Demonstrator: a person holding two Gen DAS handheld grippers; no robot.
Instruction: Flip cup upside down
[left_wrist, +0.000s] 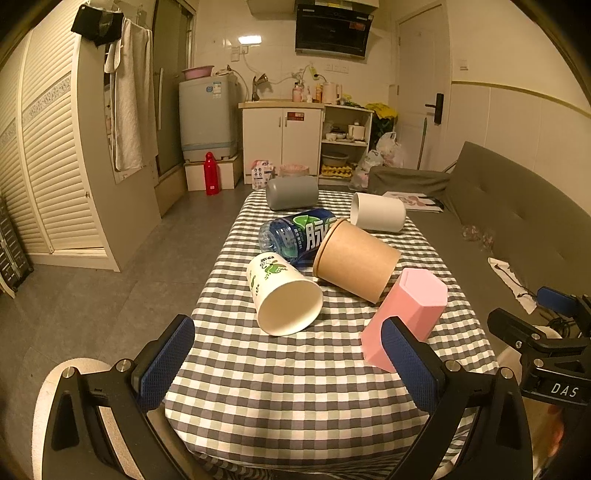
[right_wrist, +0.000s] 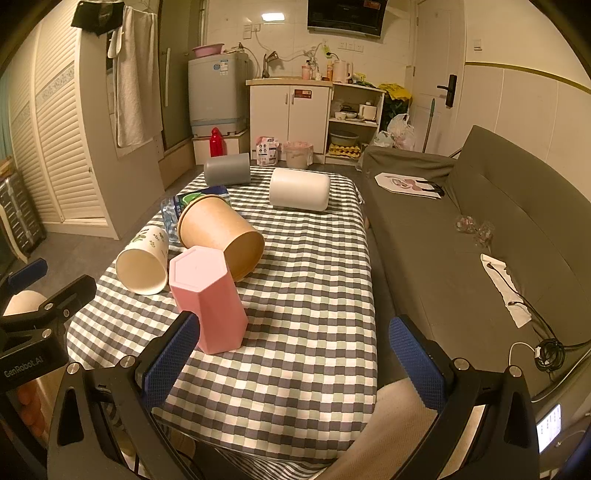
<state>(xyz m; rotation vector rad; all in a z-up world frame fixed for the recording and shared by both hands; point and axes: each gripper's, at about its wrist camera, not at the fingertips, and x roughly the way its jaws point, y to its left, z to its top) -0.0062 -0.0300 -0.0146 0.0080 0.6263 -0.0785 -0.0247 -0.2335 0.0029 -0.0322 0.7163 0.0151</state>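
The pink cup (right_wrist: 207, 295) stands mouth-down, seemingly, at the worktop's (right_wrist: 314, 332) 7 o'clock, touching the brown cup (right_wrist: 218, 236). Both tongs, left (left_wrist: 288, 362) and right (right_wrist: 295, 354), gape wide, empty. A careless reach could roll its neighbours. Five cups, one bottle (left_wrist: 295, 232).

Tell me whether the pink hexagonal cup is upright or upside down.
Upside down, tilted. The pink cup shows a closed hexagonal base on top, its lower end on the checkered tablecloth, leaning against the brown paper cup.
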